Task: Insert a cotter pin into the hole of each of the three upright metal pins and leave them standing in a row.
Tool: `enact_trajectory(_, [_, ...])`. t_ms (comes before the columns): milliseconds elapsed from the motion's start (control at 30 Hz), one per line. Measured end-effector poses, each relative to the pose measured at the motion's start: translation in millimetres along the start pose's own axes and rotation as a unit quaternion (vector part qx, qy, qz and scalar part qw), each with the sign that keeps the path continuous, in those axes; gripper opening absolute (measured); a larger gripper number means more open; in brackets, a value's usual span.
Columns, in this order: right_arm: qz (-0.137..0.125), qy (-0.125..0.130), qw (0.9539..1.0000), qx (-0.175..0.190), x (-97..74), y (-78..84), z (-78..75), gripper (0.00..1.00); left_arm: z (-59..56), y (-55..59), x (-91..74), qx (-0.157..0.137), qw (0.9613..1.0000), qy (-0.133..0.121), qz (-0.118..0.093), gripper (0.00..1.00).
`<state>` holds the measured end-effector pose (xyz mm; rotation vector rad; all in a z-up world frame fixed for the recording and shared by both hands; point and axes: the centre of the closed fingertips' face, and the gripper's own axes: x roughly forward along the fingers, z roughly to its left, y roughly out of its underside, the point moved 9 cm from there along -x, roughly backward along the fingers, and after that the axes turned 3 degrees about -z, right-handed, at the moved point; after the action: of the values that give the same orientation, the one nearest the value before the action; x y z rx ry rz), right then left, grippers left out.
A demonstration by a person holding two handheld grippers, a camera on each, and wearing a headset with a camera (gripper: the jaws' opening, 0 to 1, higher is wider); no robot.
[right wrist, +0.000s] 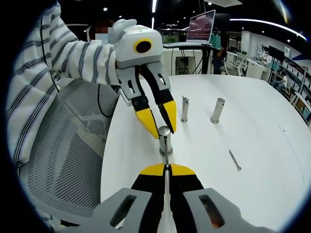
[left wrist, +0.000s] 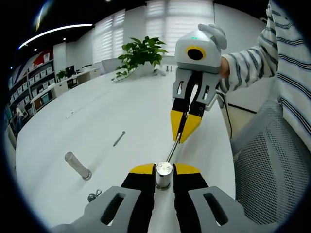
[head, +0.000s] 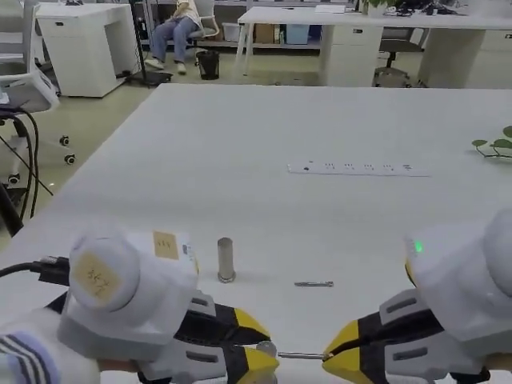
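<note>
My left gripper [head: 266, 350] [left wrist: 164, 170] [right wrist: 163, 130] is shut on an upright metal pin [left wrist: 164, 175] [right wrist: 164, 141] standing on the white table [head: 264, 160]. Facing it, my right gripper [head: 330, 353] [left wrist: 181, 136] [right wrist: 166, 170] is shut on a thin cotter pin [head: 300, 355] [left wrist: 172, 148] [right wrist: 166, 182]. The cotter pin's tip meets the pin's side; whether it is in the hole I cannot tell. Two more metal pins [right wrist: 184, 108] [right wrist: 217, 110] stand behind; one [head: 226, 260] shows beside the left gripper. A loose cotter pin [head: 314, 284] [left wrist: 119, 138] [right wrist: 234, 160] lies flat nearby.
A white power strip [head: 358, 168] lies farther back on the table, and plant leaves [head: 500, 146] reach in at the right edge. The near table edge runs just behind both grippers. A person [head: 180, 28] sits far off across the room.
</note>
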<state>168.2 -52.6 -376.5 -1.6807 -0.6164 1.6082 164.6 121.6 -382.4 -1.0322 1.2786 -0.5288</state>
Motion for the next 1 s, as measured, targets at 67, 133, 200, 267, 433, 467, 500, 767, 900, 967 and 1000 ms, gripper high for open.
enact_trajectory(67, [-0.002,-0.001,1.0000,0.000,0.8,-0.1,-0.1,0.00,-0.1,-0.4,0.2,0.002,1.0000,0.001,0.004,0.10])
enact_trajectory(133, [-0.004,-0.001,1.0000,0.000,1.4,-0.2,-0.1,0.00,0.1,-1.3,0.5,0.005,1.0000,0.003,0.008,0.10])
enact_trajectory(200, [-0.005,-0.002,1.0000,0.000,2.1,-0.5,0.0,0.00,0.3,-2.2,1.1,0.013,0.9998,0.007,0.011,0.10])
enact_trajectory(267, [-0.006,-0.003,1.0000,-0.002,2.6,-1.2,-0.1,0.00,0.6,-2.5,1.2,0.015,0.9998,0.008,0.012,0.10])
enact_trajectory(433, [-0.012,-0.004,0.9999,0.002,4.2,-3.4,-1.3,0.00,0.7,-2.7,1.4,0.010,0.9999,0.006,0.010,0.09])
enact_trajectory(467, [-0.007,-0.002,1.0000,0.000,5.4,-3.1,-1.9,0.00,0.7,-2.8,1.4,0.010,0.9999,0.005,0.010,0.09])
enact_trajectory(500, [-0.008,-0.002,1.0000,0.000,5.7,-3.2,-2.1,0.00,0.8,-3.0,1.2,0.011,0.9999,0.005,0.011,0.09])
enact_trajectory(767, [-0.009,0.001,1.0000,0.003,6.9,-3.6,-4.9,0.00,0.6,-4.1,1.0,0.011,0.9998,0.002,0.016,0.09])
enact_trajectory(900, [-0.008,-0.001,1.0000,-0.004,9.9,-3.9,-4.7,0.00,0.4,-3.4,1.0,0.011,0.9999,-0.001,0.012,0.09])
enact_trajectory(967, [-0.008,-0.003,1.0000,-0.002,11.6,-4.1,-4.2,0.00,0.3,-3.2,0.8,0.010,0.9999,-0.001,0.012,0.09])
enact_trajectory(1000, [-0.010,-0.004,0.9999,-0.003,12.6,-4.6,-4.5,0.00,0.4,-3.3,0.8,0.009,0.9999,-0.001,0.012,0.09])
